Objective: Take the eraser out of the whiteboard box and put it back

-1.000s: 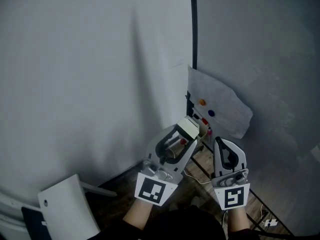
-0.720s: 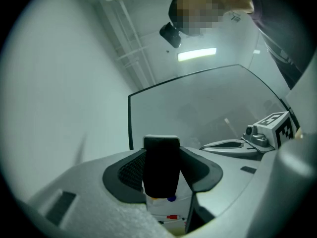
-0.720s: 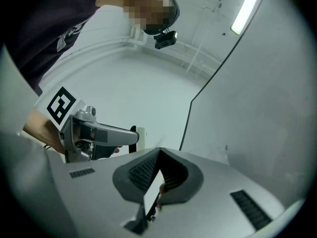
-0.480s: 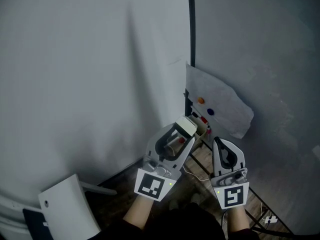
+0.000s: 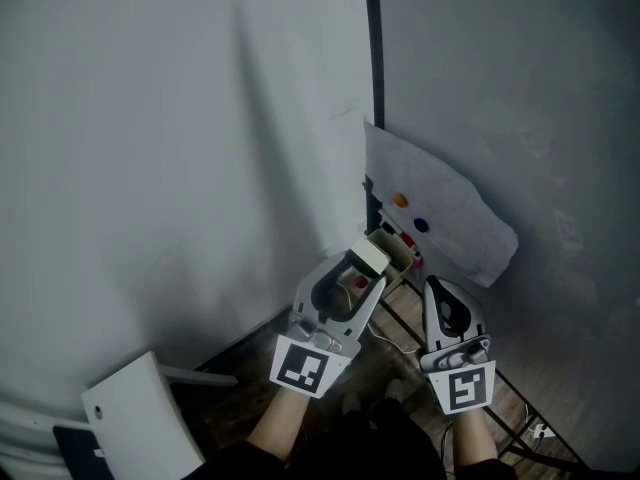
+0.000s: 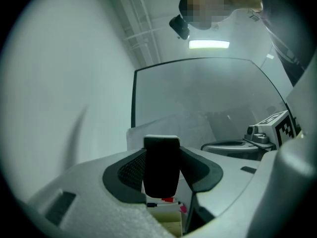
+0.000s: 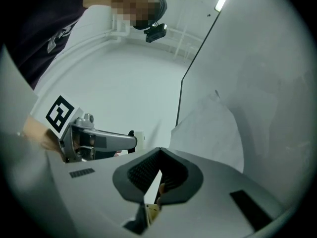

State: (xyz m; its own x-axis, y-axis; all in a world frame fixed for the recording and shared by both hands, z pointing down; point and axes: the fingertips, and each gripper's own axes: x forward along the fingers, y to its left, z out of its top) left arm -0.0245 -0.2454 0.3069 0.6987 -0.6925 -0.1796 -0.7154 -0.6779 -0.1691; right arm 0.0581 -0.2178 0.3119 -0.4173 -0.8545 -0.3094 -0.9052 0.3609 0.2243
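We have the eraser (image 5: 371, 256) out of the whiteboard box (image 5: 400, 252), clamped in the left tool (image 5: 362, 266). That tool's jaws stand wide, with the pads pressed on the eraser's two sides. In the left gripper view it stands upright, dark felt toward the camera.

The box, with markers in it, lies just beyond at about 2 o'clock in the head view, so we judge the return a short move forward and down. The left tool is nearer. The right tool (image 5: 434, 288), at 5 o'clock of the box, has its jaws together on nothing.

The whiteboard's black edge (image 5: 372, 88) and a paper sheet (image 5: 450, 218) crowd the box from 12 to 2 o'clock. Open room lies toward 7 o'clock.
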